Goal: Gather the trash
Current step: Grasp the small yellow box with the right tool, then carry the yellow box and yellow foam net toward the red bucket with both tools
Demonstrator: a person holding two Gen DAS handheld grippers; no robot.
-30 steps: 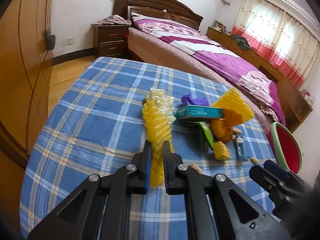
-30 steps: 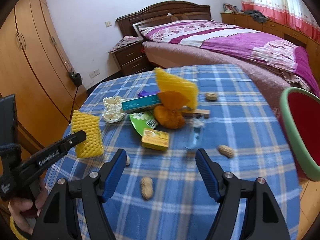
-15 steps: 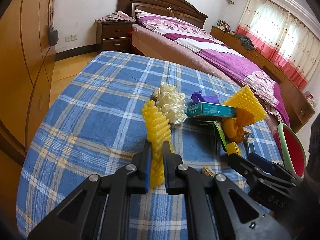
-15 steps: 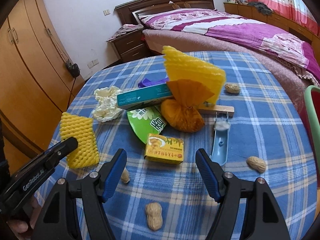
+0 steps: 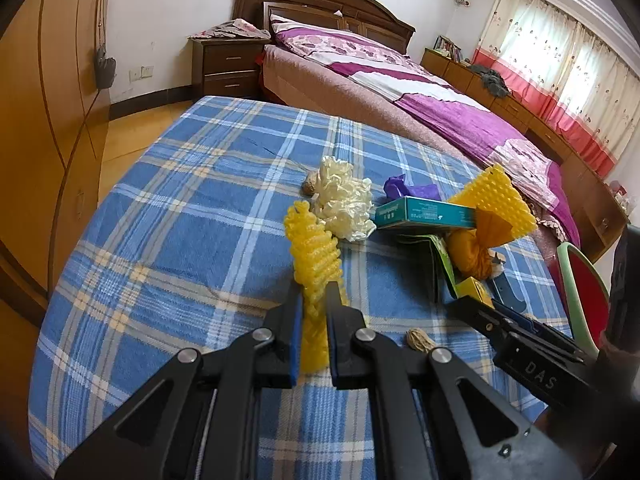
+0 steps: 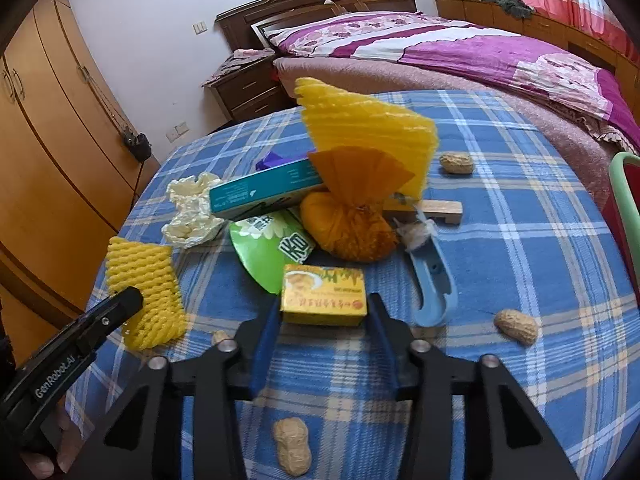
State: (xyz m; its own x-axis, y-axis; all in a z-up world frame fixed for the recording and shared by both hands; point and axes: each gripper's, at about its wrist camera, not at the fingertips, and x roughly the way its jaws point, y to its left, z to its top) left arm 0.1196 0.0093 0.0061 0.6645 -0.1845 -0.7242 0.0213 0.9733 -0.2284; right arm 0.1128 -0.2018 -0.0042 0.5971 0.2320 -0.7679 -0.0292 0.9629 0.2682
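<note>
Yellow foam net (image 5: 314, 264) pinched by left fingers (image 5: 296, 332); right fingers (image 6: 266, 340) closing around yellow box (image 6: 324, 294).

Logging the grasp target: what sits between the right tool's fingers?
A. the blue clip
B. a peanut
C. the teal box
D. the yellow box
D: the right tool has its fingers on either side of the yellow box; its jaws have just been closing.

both cameras sit behind their hand-held grippers, angled down, close over the bench (image 5: 168, 216); both views share the trash pile (image 6: 352, 216) ahead and the bed (image 6: 460, 48) beyond.
</note>
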